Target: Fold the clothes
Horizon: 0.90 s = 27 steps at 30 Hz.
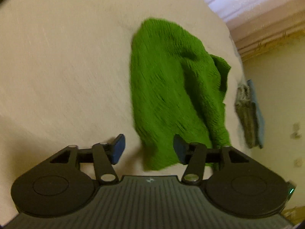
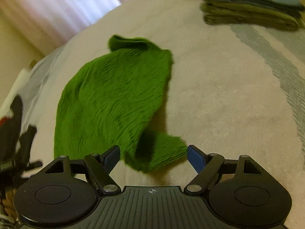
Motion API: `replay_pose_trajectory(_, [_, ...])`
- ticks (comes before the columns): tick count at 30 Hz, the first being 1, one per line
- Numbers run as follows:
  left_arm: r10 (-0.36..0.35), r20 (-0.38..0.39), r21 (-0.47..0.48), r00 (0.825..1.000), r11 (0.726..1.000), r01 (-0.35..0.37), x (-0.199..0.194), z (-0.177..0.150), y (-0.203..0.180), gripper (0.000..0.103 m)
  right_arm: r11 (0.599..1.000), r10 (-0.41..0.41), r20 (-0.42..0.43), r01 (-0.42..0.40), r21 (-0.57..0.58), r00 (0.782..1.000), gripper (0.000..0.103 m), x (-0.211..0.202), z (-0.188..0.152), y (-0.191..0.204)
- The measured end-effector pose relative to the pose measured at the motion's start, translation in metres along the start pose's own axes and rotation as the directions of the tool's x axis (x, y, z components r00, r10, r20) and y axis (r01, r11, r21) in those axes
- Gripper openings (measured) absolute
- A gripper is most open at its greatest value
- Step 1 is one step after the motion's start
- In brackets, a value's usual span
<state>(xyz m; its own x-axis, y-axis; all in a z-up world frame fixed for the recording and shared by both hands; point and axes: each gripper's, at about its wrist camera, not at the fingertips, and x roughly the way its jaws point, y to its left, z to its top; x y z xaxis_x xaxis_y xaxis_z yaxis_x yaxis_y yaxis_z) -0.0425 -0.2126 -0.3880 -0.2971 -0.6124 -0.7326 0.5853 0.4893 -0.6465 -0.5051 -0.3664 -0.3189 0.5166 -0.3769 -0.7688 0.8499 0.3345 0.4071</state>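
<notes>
**Left wrist view: green knit loose on the bed**

Left wrist view shows my left gripper (image 1: 148,149) with its jaws apart, nothing between them; the green knit sweater (image 1: 171,87) lies crumpled just ahead, ribbed and bunched, on the cream blanket (image 1: 66,66). From the right wrist, my right gripper (image 2: 153,157) is also spread wide and holds nothing, with a sweater cuff (image 2: 162,152) lying between its fingers. A stack of folded clothes (image 2: 249,5), blue over olive, sits well apart at the far edge. Pale curtains (image 2: 57,5) hang beyond. I can read no writing; both pictures are blurred.
</notes>
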Motion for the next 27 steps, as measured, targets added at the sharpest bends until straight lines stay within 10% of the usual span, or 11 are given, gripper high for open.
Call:
replay_pose_trajectory(6, [0.004, 0.003, -0.085, 1.0, 0.996, -0.004, 0.055, -0.022, -0.009, 0.043, 0.912, -0.108, 0.057, 0.122, -0.391, 0.993, 0.08, 0.025, -0.021, 0.045])
replay_pose_trajectory(8, [-0.005, 0.008, -0.075, 1.0, 0.997, 0.005, 0.062, -0.019, -0.011, 0.012, 0.81, -0.158, 0.097, 0.185, -0.557, 0.983, 0.027, 0.032, -0.036, 0.057])
replay_pose_trajectory(10, [-0.015, 0.004, -0.062, 1.0, 0.998, 0.015, 0.063, -0.011, -0.016, 0.005, 0.821, -0.129, 0.054, 0.137, -0.555, 0.99, 0.009, 0.033, -0.037, 0.059])
replay_pose_trajectory(15, [-0.124, 0.143, 0.197, 0.982, 0.976, 0.094, -0.02, 0.005, -0.038, 0.004, 0.986, 0.097, 0.069, -0.086, -0.14, 0.993, 0.006, -0.028, -0.011, 0.023])
replay_pose_trajectory(19, [-0.109, 0.161, 0.332, 0.981, 0.942, 0.05, -0.102, -0.002, -0.028, 0.004, 0.956, 0.217, 0.083, -0.229, 0.183, 0.973, 0.006, -0.078, -0.023, -0.016])
replay_pose_trajectory(23, [0.0, -0.048, 0.304, 0.999, 0.952, 0.015, -0.112, -0.043, 0.001, 0.005, 0.942, 0.061, -0.11, -0.021, 0.334, 0.992, 0.006, -0.078, -0.07, -0.035])
replay_pose_trajectory(25, [0.064, -0.187, 0.262, 0.98, 0.965, -0.013, -0.105, -0.068, 0.018, 0.004, 0.915, -0.084, -0.232, 0.167, 0.367, 0.969, 0.009, -0.073, -0.092, -0.044])
replay_pose_trajectory(27, [0.146, -0.286, 0.303, 0.947, 0.952, -0.055, -0.095, -0.088, 0.027, 0.006, 0.872, -0.198, -0.297, 0.306, 0.382, 0.934, 0.036, -0.074, -0.102, -0.05])
